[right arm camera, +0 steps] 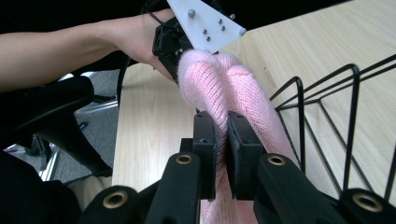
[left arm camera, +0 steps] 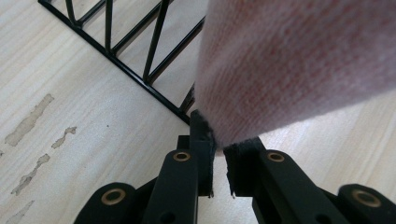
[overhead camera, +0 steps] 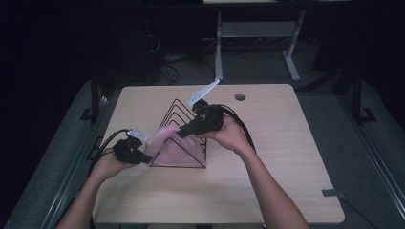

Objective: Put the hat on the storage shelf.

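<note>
While left gripper [left arm camera: 218,140] jaws pinch pink cloth [overhead camera: 174,145] edge — right gripper [right arm camera: 222,135] jaws clamped on fold.

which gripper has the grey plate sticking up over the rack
The right gripper: its grey plate rises above the wire rack. The left gripper sits low beside the rack, both holding the pink cloth.

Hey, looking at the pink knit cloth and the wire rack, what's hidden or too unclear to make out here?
- High view: the left gripper tips, hidden against the pink knit cloth; too small and dark.
- Left gripper view: most of the cloth, blurred and cut off by the top and right edges.
- Right gripper view: the wire rack, cut off at the right edge; the cloth's lower part, hidden behind the right gripper.
</note>
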`<state>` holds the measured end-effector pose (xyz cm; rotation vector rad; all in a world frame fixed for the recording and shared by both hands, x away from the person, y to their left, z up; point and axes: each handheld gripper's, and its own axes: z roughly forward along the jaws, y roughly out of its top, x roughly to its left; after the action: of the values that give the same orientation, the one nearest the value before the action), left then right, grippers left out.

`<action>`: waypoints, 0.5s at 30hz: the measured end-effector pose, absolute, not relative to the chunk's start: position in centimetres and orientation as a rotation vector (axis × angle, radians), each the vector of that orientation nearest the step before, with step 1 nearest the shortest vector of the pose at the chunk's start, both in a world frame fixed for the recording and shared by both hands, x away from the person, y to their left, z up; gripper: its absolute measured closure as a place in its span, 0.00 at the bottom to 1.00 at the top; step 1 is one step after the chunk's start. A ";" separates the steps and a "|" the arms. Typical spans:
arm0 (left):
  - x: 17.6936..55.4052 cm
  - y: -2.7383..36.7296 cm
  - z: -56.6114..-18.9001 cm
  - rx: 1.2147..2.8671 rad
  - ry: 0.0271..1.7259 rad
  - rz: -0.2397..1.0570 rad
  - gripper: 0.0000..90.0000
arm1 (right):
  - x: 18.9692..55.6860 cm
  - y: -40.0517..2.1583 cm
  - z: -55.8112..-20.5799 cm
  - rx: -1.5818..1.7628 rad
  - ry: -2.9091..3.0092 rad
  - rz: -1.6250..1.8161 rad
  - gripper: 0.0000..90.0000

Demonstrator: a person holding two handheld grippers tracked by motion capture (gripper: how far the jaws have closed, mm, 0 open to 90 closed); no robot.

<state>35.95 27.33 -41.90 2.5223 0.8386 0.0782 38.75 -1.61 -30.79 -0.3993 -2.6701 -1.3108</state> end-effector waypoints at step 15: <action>35.8 27.3 -42.0 2.525 0.864 0.086 0.83 | 38.5 -1.5 -31.4 -0.405 -2.644 -1.296 0.85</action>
<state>35.85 27.27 -41.97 2.5254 0.8635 0.0856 38.53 -1.55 -31.40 -0.4046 -2.6438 -1.2965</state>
